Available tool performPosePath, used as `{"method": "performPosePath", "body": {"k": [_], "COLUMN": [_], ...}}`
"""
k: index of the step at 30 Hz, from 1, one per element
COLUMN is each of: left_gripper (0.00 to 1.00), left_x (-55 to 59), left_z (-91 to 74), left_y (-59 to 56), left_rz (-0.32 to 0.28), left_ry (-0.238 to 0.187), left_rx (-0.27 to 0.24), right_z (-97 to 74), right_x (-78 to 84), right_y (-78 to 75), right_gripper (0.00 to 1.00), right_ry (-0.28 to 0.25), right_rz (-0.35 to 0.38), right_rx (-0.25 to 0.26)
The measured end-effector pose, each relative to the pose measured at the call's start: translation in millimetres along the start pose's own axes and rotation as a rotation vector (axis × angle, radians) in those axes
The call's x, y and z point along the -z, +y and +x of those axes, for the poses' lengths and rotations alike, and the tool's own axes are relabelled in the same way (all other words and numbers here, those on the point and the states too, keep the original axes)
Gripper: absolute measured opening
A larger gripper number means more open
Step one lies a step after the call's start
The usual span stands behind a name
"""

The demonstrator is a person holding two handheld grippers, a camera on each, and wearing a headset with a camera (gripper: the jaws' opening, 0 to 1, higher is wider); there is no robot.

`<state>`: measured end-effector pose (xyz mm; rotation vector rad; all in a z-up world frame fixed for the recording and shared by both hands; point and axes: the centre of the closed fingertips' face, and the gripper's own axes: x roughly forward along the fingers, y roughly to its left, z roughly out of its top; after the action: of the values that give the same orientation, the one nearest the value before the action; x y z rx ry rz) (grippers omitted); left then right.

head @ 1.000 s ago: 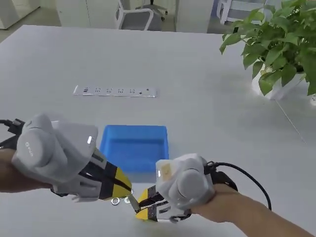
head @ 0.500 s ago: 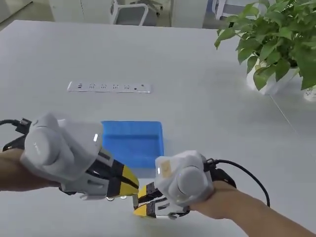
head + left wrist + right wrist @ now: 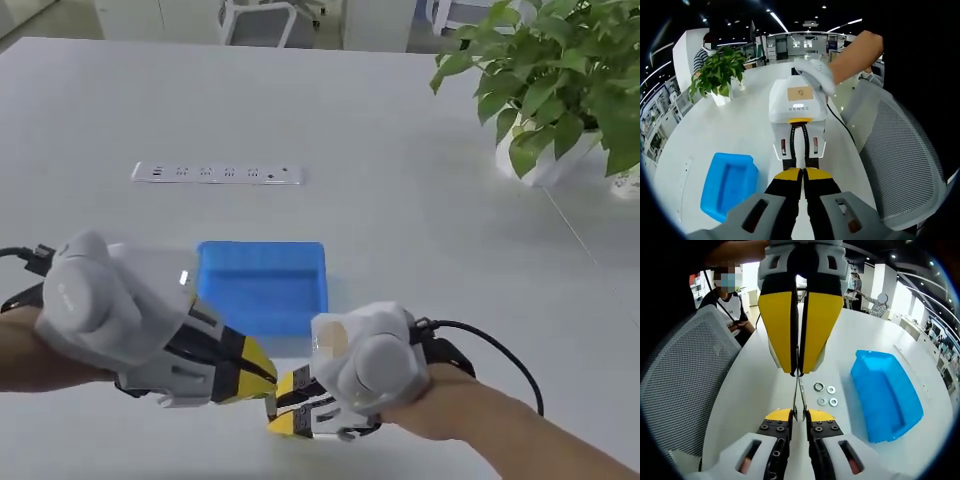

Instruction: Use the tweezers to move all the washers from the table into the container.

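Note:
The thin metal tweezers (image 3: 799,396) run between the two grippers, which meet tip to tip low over the white table. My right gripper (image 3: 799,416) is shut on one end. My left gripper (image 3: 798,371), with yellow jaws coming down from the top of the right gripper view, is shut on the other end. Seen from the head, the left gripper (image 3: 268,374) points right and the right gripper (image 3: 278,403) points left. Several washers (image 3: 819,386) lie on the table beside the tweezers, between them and the blue container (image 3: 885,390). The container (image 3: 262,285) sits just behind the grippers and looks empty.
A white power strip (image 3: 215,173) lies farther back on the table (image 3: 400,200). A potted plant (image 3: 560,80) stands at the back right. A grey mesh chair (image 3: 900,160) is at the table's near edge. A person (image 3: 732,305) sits beyond it.
The left gripper has moved right until its jaws meet the right gripper's. The washers seen below them a second ago are now hidden in the head view. The camera drifted slightly.

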<state>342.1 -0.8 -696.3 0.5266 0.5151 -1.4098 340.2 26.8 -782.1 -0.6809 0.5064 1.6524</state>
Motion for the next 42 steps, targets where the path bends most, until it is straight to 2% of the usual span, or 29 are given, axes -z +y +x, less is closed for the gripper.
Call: {"method": "performPosePath", "body": {"k": [14, 27, 42], "left_gripper": [0.06, 0.06, 0.06], "left_x": [-3.2, -8.5, -5.7], "left_z": [-5.4, -6.7, -6.9], "left_y": [0.7, 9.5, 17.8], "left_rz": [0.018, 0.037, 0.04], "left_ry": [0.019, 0.015, 0.011], "left_rx": [-0.002, -0.011, -0.02], "right_z": [-2.4, -5.0, -4.6], "right_x": [-2.8, -2.4, -3.5], "right_y": [-5.0, -13.1, -22.7], "right_gripper": [0.13, 0.13, 0.12], "right_ry": [-0.007, -0.012, -0.022], "right_rz": [0.0, 0.006, 0.008], "right_rx": [0.014, 0.043, 0.073]}}
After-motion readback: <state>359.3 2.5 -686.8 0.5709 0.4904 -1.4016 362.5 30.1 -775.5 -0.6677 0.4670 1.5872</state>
